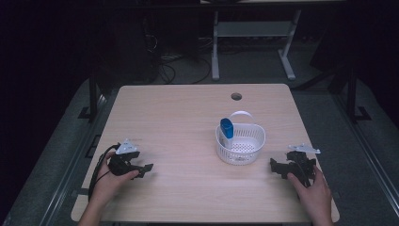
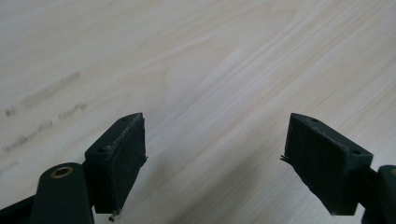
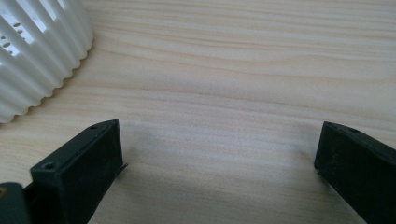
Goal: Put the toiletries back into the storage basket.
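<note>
- Left gripper (image 1: 145, 168) sits low at the near left of the table (image 1: 179, 117), jaws spread wide, nothing between them but bare wood.
- Right gripper (image 1: 275, 165) rests near the right-hand edge, jaws likewise released and holding nothing.
- White basket (image 1: 240, 143) stands right of centre, handle up, a blue object (image 1: 227, 128) upright against its left wall.
- Basket's ribbed side is just beside the right gripper; broad open tabletop between basket and left gripper.
</note>
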A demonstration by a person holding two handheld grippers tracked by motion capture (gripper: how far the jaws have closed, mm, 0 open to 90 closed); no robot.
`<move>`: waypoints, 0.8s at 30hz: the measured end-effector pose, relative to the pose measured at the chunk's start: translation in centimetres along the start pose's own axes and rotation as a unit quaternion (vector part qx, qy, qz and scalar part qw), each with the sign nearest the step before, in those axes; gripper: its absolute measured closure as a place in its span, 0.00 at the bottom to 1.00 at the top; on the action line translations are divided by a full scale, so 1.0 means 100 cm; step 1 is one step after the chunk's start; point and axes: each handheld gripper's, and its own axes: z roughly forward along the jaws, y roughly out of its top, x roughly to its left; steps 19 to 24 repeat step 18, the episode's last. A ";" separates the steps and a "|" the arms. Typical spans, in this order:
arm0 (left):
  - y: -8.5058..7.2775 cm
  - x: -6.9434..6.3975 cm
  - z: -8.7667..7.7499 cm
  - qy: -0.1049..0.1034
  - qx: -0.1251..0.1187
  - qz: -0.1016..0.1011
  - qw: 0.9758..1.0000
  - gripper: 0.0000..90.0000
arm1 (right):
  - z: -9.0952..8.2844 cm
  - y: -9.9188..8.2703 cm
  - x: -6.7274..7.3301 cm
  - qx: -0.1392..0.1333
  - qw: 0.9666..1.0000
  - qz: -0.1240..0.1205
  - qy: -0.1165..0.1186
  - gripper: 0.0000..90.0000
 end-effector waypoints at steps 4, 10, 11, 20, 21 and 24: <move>-0.006 0.001 0.006 -0.002 0.009 -0.003 1.000 0.23 | 0.000 0.000 0.000 0.000 1.000 0.000 0.000 0.00; -0.011 0.001 0.008 0.007 -0.007 0.017 1.000 0.21 | 0.000 0.000 0.000 0.000 1.000 0.000 0.000 0.00; -0.011 0.001 0.008 0.007 -0.009 0.019 1.000 0.20 | 0.000 0.000 0.000 0.000 1.000 0.000 0.000 0.00; -0.013 0.001 0.008 0.006 -0.016 0.019 1.000 0.20 | 0.000 0.000 0.000 0.000 1.000 0.000 0.000 0.01; -0.013 0.001 0.008 0.006 -0.016 0.019 1.000 0.20 | 0.000 0.000 0.000 0.000 1.000 0.000 0.000 0.01; -0.013 0.001 0.008 0.006 -0.016 0.019 1.000 0.20 | 0.000 0.000 0.000 0.000 1.000 0.000 0.000 0.01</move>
